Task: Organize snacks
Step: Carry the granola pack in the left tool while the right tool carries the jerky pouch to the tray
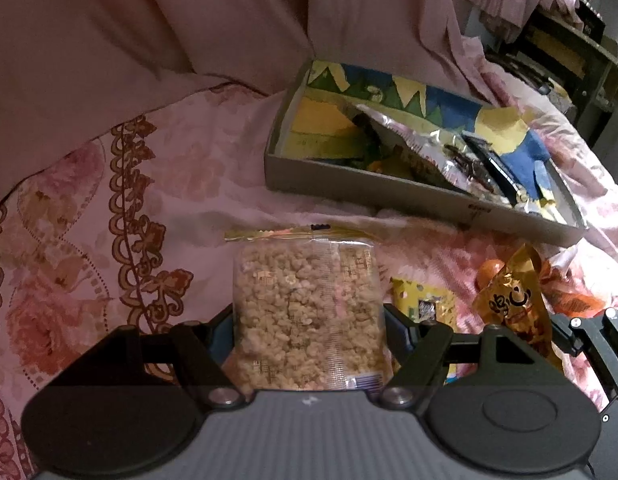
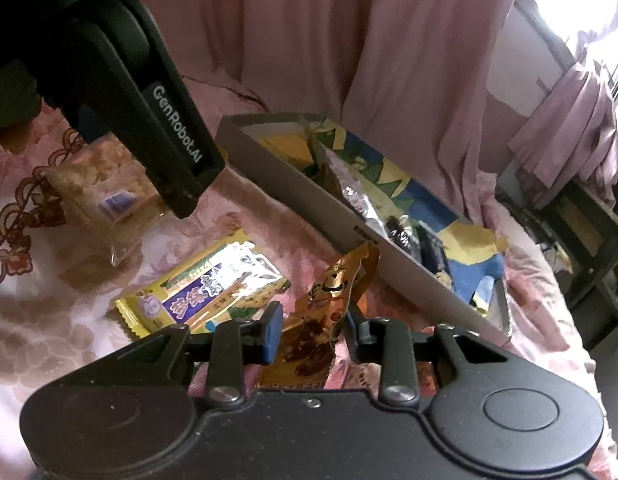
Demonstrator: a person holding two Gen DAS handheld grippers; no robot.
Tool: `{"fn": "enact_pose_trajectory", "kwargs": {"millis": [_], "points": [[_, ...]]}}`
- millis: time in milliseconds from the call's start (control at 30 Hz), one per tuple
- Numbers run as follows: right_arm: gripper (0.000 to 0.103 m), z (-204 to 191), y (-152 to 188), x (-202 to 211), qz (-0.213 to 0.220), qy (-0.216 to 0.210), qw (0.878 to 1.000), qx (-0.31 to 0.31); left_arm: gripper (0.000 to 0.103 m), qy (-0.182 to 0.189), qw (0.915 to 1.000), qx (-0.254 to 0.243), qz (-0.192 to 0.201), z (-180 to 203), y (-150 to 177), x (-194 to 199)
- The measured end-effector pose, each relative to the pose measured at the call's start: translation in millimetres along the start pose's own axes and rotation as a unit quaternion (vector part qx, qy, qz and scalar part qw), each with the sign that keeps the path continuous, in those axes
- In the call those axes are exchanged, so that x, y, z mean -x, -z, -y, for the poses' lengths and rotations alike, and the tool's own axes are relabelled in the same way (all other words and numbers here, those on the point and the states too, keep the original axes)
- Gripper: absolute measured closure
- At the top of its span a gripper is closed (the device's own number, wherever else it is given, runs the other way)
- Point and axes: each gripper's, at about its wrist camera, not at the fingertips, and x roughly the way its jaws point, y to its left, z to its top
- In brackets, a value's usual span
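Our left gripper (image 1: 309,320) is clamped on the rice-puff bag (image 1: 307,312), lifted over the bed (image 1: 169,184). Right gripper (image 2: 312,334) pinches the gold packet (image 2: 329,304). Slick film may slip short of the box (image 1: 389,192).

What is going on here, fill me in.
Snacks are being sorted on a pink bedspread. The left gripper is clamped on a clear puffed-rice bag. The right gripper straddles a gold snack packet. A yellow packet lies loose. The grey box already holds a silver bag.
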Motion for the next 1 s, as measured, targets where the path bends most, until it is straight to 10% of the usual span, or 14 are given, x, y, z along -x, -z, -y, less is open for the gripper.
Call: {"fn": "enact_pose_trajectory", "kwargs": {"millis": [600,1000], "points": [[0.069,58,-49,-33,0.081,0.064,0.995,0.001,0.026,0.026,0.9834,0.082,0.16,11,-79,-5],[0.069,95,-63,-104,0.052,0.076,0.994,-0.064,0.026,0.025,0.9829,0.108,0.147,4,-98,-63]]}}
